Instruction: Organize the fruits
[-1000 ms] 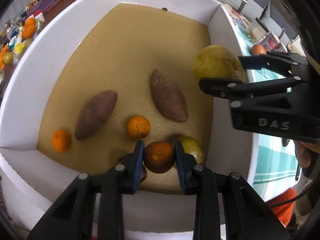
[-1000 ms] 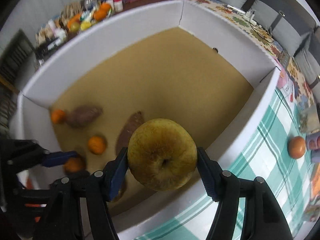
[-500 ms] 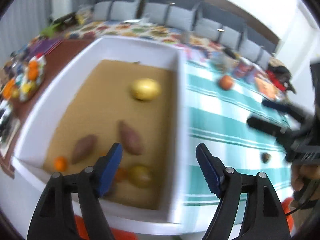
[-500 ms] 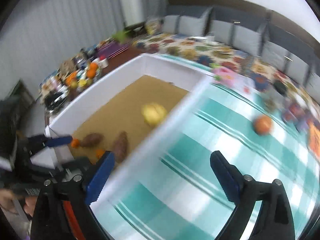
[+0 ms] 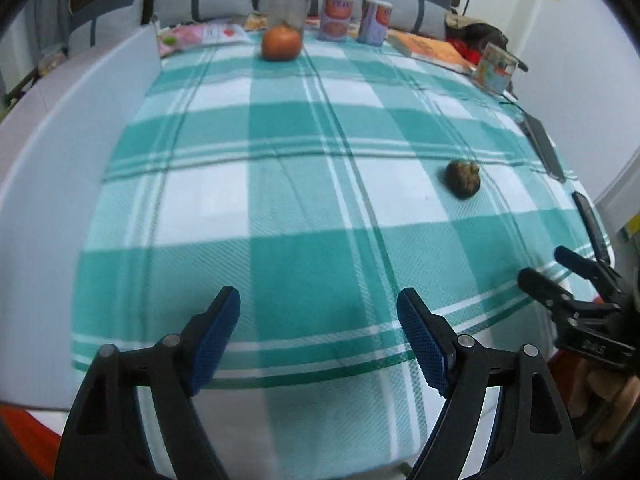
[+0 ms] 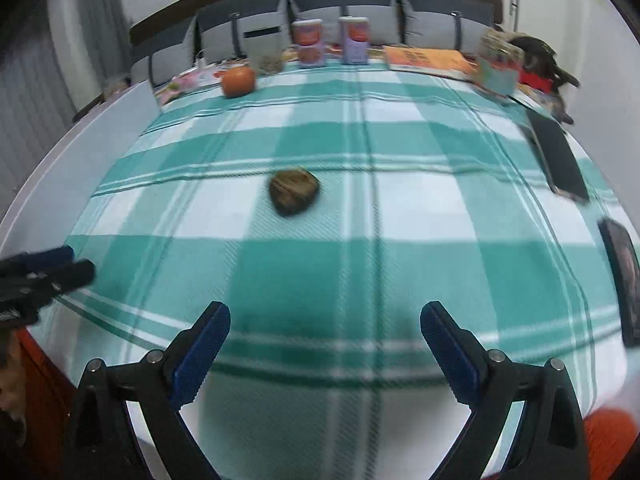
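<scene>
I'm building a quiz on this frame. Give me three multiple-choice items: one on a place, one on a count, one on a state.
1. Where is the orange fruit?
A. at the tablecloth's far end, near the cans
B. between the right gripper's fingers
C. beside the dark fruit

2. How many loose fruits lie on the cloth?
A. one
B. two
C. four

3. How is the left gripper?
A. shut on the dark fruit
B. open, holding nothing
C. shut, holding nothing

Answers: 1 A, it sits before the cans. 2 B, the orange one and the dark fruit. 3 B, its fingers stand wide apart over bare cloth.
</scene>
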{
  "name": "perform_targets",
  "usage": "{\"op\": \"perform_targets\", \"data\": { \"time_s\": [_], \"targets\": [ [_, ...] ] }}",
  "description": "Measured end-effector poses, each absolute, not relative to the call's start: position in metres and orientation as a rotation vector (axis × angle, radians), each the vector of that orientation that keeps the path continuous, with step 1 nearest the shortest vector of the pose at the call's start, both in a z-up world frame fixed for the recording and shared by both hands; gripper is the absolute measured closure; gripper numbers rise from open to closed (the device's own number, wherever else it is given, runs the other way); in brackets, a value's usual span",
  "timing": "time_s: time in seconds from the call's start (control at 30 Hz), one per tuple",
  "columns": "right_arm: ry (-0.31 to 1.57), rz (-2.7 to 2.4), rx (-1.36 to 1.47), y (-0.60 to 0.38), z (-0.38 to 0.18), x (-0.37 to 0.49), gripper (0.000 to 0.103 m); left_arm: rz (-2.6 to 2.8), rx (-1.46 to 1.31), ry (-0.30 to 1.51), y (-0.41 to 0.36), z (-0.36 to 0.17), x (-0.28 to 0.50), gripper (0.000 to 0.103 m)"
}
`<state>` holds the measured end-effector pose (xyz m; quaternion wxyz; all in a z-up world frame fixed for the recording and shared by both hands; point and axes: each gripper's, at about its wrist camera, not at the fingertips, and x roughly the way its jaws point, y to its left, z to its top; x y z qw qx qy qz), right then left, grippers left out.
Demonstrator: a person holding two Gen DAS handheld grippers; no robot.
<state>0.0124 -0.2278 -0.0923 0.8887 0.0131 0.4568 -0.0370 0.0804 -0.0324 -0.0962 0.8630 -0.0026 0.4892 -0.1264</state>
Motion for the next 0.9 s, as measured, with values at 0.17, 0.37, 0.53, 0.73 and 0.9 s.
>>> {"op": "perform_targets", "data": {
  "time_s": [0.17,0.37,0.53,0.73,0.9],
  "targets": [
    [0.908,-0.048,-0.020,-0.212,-0.094,0.015,0.007,-0.242,0.019,1.002,-0.034,-0.107,0.080,0.020],
    [0.932,-0.014,-0.071,-0.194,-0.110,0.019,0.007,-0.195,-0.007,0.999,-0.022,-0.117,0.082,0.020],
    [0.935,-0.008,-0.086,-0.191,-0.115,0.019,0.007,-0.184,0.015,0.974,-0.023,-0.120,0.081,0.018],
    [0.967,-0.002,-0.091,-0.190,-0.123,0.020,0.007,-0.183,0.077,0.935,-0.031,-0.126,0.074,0.011],
    [0.964,0.005,-0.101,-0.188,-0.126,0.020,0.000,-0.178,0.089,0.912,-0.032,-0.127,0.072,0.010]
  ]
}}
